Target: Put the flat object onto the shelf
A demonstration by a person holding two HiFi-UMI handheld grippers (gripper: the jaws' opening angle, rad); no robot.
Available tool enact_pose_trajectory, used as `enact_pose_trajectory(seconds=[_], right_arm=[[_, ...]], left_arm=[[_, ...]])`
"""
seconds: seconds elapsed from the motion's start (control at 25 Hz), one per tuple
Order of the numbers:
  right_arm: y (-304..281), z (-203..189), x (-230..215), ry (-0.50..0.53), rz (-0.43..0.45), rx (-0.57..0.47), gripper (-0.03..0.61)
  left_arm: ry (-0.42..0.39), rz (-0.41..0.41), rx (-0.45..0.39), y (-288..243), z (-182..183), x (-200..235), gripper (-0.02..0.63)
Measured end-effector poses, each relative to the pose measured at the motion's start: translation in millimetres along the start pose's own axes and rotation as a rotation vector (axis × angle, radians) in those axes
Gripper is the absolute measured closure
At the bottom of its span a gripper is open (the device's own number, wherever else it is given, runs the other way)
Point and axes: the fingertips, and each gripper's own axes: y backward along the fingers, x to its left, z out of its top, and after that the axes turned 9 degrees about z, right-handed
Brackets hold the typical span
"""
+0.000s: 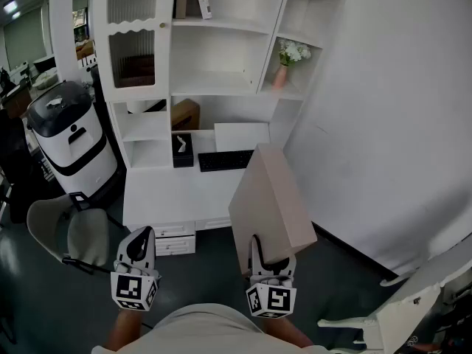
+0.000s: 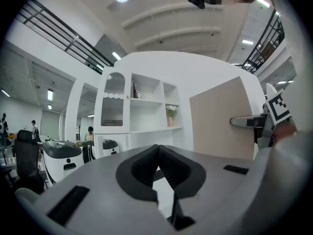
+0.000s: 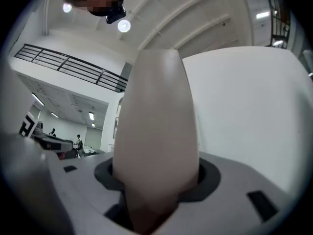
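Note:
A flat beige box (image 1: 271,205) stands on edge, held out in front of the white shelf unit (image 1: 214,87). My right gripper (image 1: 270,265) is shut on its near end; in the right gripper view the beige box (image 3: 156,136) fills the space between the jaws. My left gripper (image 1: 137,255) is lower left of the box, jaws together with nothing in them. In the left gripper view the left gripper (image 2: 159,168) is shut, with the shelf unit (image 2: 142,114) ahead and the box (image 2: 222,119) at right.
A white desk (image 1: 181,194) under the shelves carries a black keyboard (image 1: 225,161) and a dark tissue box (image 1: 182,151). A flower vase (image 1: 282,72) stands on a right shelf. A white-and-black robot (image 1: 70,135) and a grey chair (image 1: 70,234) are at left, a white wall at right.

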Motion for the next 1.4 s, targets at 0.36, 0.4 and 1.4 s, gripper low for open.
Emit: enact_pose_trajectory(seconds=[0.36, 0.4, 1.4], right_arm=[[0.9, 3.4, -5.0, 0.003, 0.011, -0.005, 0.311], [1.0, 3.0, -6.9, 0.002, 0.011, -0.005, 0.311], [-23.8, -18.8, -38.8, -0.002, 0.092, 0.027, 0.311]], left_arm=[[0.0, 0.002, 0.01, -1.4, -1.4, -5.9, 0.614], [-0.001, 0.002, 0.011, -1.8, -1.4, -7.2, 0.613], [-0.006, 0.061, 0.044, -17.8, -20.9, -31.0, 0.614]])
